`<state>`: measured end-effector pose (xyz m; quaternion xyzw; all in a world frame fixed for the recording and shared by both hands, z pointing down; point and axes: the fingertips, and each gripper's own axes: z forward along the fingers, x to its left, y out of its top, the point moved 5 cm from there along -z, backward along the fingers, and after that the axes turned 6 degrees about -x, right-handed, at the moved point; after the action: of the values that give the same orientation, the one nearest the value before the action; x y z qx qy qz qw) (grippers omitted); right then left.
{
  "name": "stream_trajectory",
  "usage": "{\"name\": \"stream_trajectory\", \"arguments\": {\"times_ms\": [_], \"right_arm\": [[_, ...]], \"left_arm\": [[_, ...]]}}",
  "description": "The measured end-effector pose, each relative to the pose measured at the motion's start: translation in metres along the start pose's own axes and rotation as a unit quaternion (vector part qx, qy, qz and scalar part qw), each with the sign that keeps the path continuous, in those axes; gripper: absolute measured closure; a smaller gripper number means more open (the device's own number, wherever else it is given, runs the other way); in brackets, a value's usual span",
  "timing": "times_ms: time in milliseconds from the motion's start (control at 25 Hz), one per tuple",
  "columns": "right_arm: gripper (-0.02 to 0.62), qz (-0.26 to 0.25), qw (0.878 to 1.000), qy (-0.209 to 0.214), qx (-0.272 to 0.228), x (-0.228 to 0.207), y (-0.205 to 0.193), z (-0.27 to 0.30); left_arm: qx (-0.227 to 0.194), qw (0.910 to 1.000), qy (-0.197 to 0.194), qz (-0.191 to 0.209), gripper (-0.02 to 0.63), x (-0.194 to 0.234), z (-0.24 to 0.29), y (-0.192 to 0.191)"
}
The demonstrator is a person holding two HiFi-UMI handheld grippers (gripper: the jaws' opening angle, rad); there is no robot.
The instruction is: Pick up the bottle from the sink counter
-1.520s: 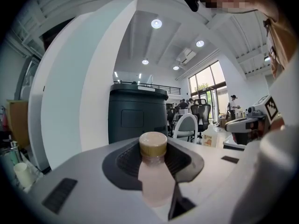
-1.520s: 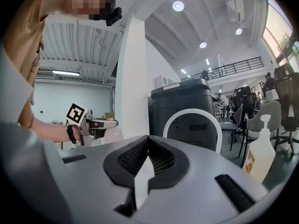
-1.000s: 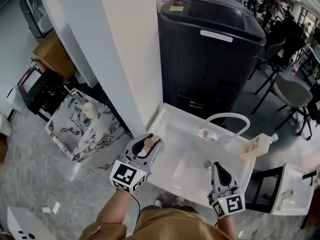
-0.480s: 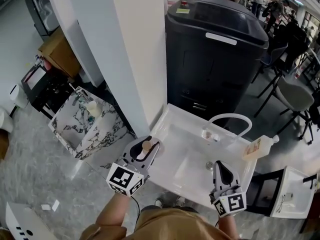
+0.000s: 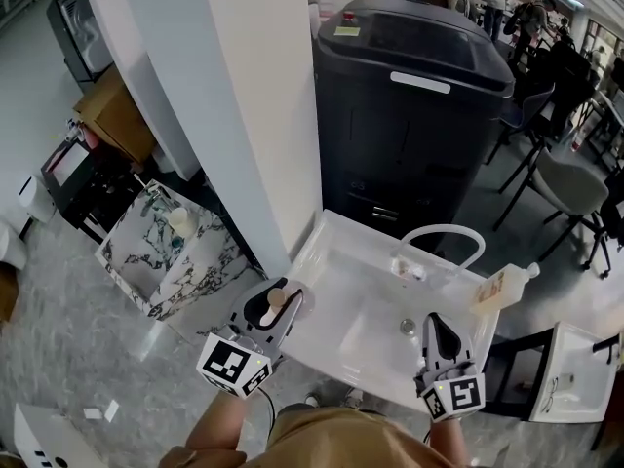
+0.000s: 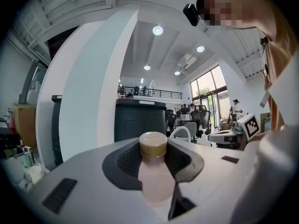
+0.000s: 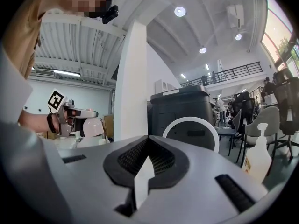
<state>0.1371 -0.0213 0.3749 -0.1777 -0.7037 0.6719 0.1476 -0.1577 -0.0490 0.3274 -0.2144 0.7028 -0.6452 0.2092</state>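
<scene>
No text is legible to you in any view. The white strip (image 5: 421, 83) and yellow note (image 5: 346, 30) on the black machine (image 5: 409, 154) are too small to read, as is the spray bottle label (image 5: 490, 289). The left cube (image 5: 234, 366) and right cube (image 5: 456, 396) carry square coded markers only, no characters

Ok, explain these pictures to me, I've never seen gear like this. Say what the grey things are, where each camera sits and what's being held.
There is no robot here: a person holds a two-fingered hand tool in each hand. The head view comes from a camera on the person's head, looking down at a white sink with an arched tap and a pump bottle at its right end. The other two views come from cameras riding on the tools, looking along their fingers. The left gripper is closed on a small pinkish bottle with a tan cap. The right gripper has its fingers together and holds nothing.
</scene>
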Motion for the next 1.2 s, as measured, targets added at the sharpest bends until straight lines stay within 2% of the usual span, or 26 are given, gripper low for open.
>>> {"name": "stream_trajectory", "arguments": {"times_ms": [720,1200], "right_arm": [[0.595,-0.004,1.0,-0.024,-0.006,-0.015,0.005,-0.009],[0.595,-0.003,1.0,-0.02,-0.001,-0.014,0.007,-0.005]], "left_arm": [[-0.021,0.9987,0.047,0.003,0.483,0.0,-0.047,0.042],[-0.023,0.9975,0.067,-0.003,0.483,0.004,-0.071,0.055]]}}
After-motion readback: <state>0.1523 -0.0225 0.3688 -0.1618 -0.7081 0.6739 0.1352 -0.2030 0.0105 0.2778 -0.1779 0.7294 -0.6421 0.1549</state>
